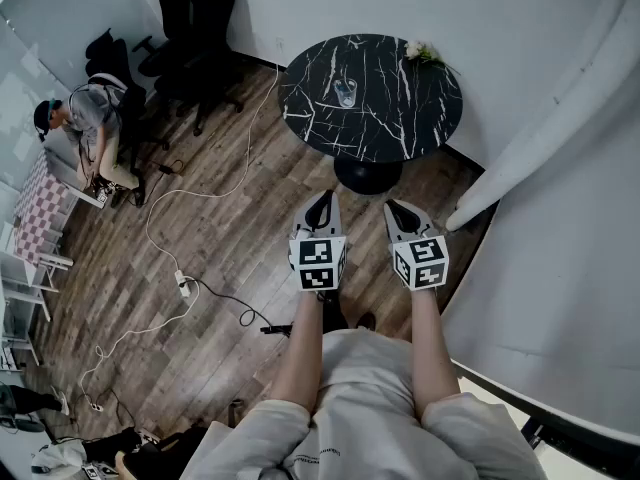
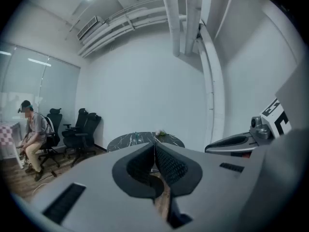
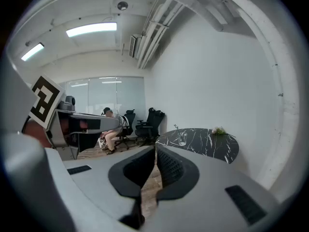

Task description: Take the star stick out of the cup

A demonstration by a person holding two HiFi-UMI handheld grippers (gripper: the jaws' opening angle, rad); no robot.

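A wood-plank floor (image 1: pixel 230 238) fills most of the head view, closed in by white walls (image 1: pixel 520 28) that meet in a corner behind a round black marble tabletop (image 1: pixel 400 118). The tabletop's far rim sits near those walls, while its near rim faces a bare stretch of floor. Black office chairs (image 1: pixel 190 28) stand along the wall to the left. Further left a seated person (image 1: pixel 85 123) bends over a small table. Cables (image 1: pixel 200 193) trail across the planks on that side, well apart from the tabletop's foot. The left claw (image 1: pixel 322 201) and the right claw (image 1: pixel 400 208) are held side by side above the open floor, short of the tabletop's near rim. In each gripper view the jaws are pressed together with nothing between them. The cup (image 3: pixel 182 138), a clear glass, stands upright on the tabletop, in from the rim with bare marble all round it. The star stick (image 3: pixel 177 130) stands in it, its thin stem rising above the lip. Small flowers (image 1: pixel 420 51) lie at the far rim.
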